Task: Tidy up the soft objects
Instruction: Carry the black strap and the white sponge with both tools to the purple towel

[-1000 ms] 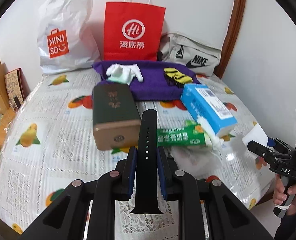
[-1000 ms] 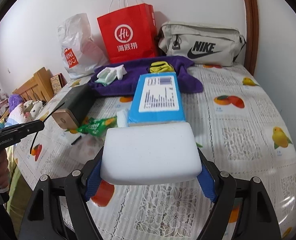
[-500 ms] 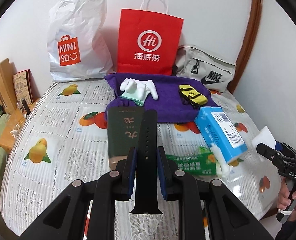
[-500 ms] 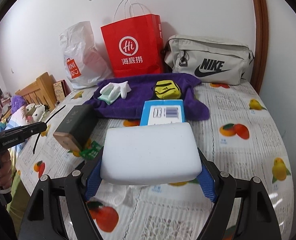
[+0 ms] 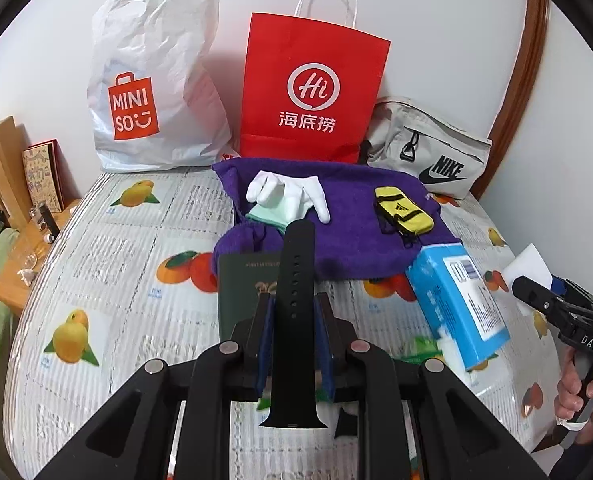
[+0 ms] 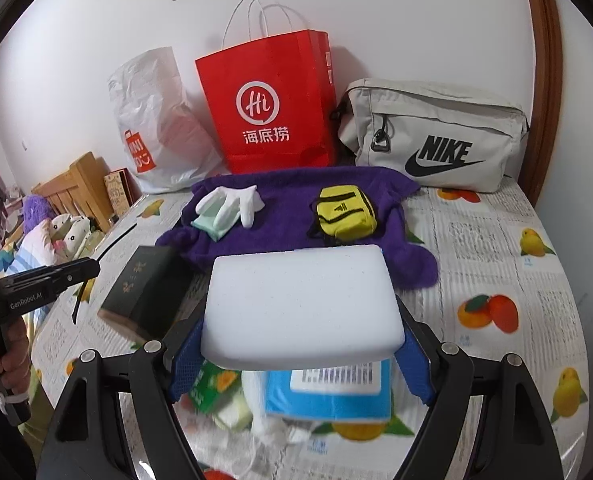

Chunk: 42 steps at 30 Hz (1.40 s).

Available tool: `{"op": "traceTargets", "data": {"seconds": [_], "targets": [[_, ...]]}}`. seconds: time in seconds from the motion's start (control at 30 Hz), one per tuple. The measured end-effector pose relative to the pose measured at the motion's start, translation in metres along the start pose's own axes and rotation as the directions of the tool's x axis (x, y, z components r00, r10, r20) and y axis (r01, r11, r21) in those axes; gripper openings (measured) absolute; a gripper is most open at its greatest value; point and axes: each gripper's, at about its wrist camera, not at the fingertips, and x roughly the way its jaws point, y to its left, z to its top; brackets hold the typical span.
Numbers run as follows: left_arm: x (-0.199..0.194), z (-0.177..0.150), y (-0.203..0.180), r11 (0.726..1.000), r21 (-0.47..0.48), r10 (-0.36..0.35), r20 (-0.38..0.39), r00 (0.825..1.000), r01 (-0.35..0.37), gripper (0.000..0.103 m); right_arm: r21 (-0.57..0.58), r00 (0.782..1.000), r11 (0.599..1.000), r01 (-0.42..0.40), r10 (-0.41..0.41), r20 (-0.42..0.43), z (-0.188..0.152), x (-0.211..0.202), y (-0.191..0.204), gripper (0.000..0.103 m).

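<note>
**Both grippers loaded above the fruit-print bed**

The left gripper point(image 5: 293, 332) stood nearly closed, its blue pads pinched on a black perforated rubber watch strap point(image 5: 294, 304); the strap ran upright between the pads, its buckle-less end projecting near the camera. The right gripper point(image 6: 300, 360) stood wide, its blue pads pressed against the two short sides of a white rectangular foam sponge block point(image 6: 302, 304); the block lay flat across the jaws.

On the white bedcover printed with oranges and pears point(image 5: 96, 280), a purple fleece towel point(image 5: 348, 216) lay spread at the far side; a pair of white cloth gloves point(image 5: 286, 194) rested on its left part, over a pale green folded cloth point(image 5: 268, 214); a small yellow zip pouch with black trim point(image 5: 402, 210) rested on its right part. A dark green rectangular box point(image 6: 144, 292) lay near the towel's left near corner; a light blue carton with a barcode label point(image 5: 458, 304) lay to the right.

Against the far wall stood a white plastic shopping bag point(image 5: 152, 80), a red paper carrier bag point(image 5: 314, 84) and a grey fabric sling bag point(image 6: 436, 132), left to right.
</note>
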Motion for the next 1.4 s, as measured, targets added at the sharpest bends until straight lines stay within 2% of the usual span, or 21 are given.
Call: {"op": "traceTargets", "data": {"seconds": [0.6,0.83,1.1,1.4], "targets": [[0.048,0.052,0.011,1.000,-0.016,0.004,-0.022,1.000,-0.004,0.020,0.001,0.998,1.000,0.026,-0.026,-0.053,0.057,0.061,-0.018,0.081],[0.077,0.071,0.015,1.000,-0.028,-0.001,-0.049,0.999,0.000,0.020,0.016,0.998,1.000,0.019,-0.018,-0.067,0.071,0.089,-0.022,0.081],[0.111,0.087,0.016,0.999,-0.034,-0.020,-0.088,0.996,0.017,0.020,-0.001,0.992,0.999,0.054,-0.054,-0.116,0.083,0.127,-0.025,0.081],[0.144,0.100,0.018,0.999,-0.043,-0.034,-0.127,0.991,0.029,0.020,0.005,0.983,0.998,0.062,-0.060,-0.173,0.090,0.161,-0.035,0.081]]}}
